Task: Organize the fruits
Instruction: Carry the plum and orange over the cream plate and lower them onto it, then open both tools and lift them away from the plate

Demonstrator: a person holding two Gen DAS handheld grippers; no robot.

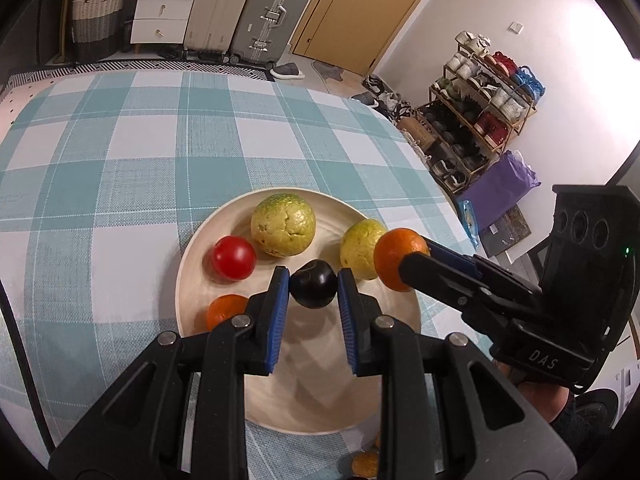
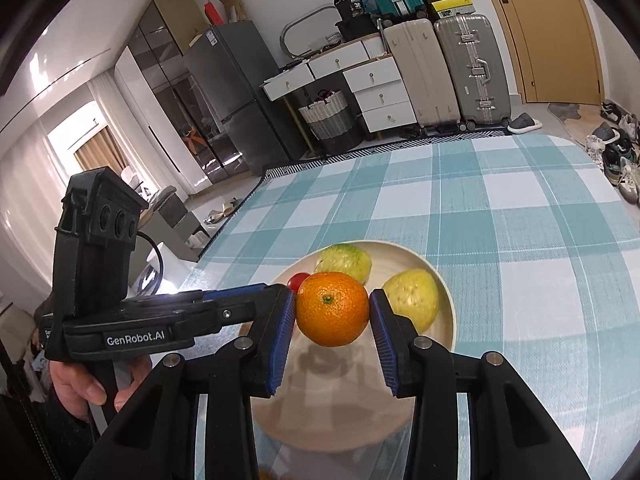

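While pinching plum (image 1: 313, 289) and orange (image 2: 333, 308) over plate (image 1: 192, 264), risk knocking both grippers together, dropping fruit off the rim.

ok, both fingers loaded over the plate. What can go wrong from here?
1. The right gripper and left gripper converge over one plate; they could collide.
2. The orange is pinched only at its sides and may slip.
3. Dropped fruit could knock the tomato or roll off.

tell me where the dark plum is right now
In the left wrist view the dark plum is pinched in the left gripper over the plate, right of the red tomato.
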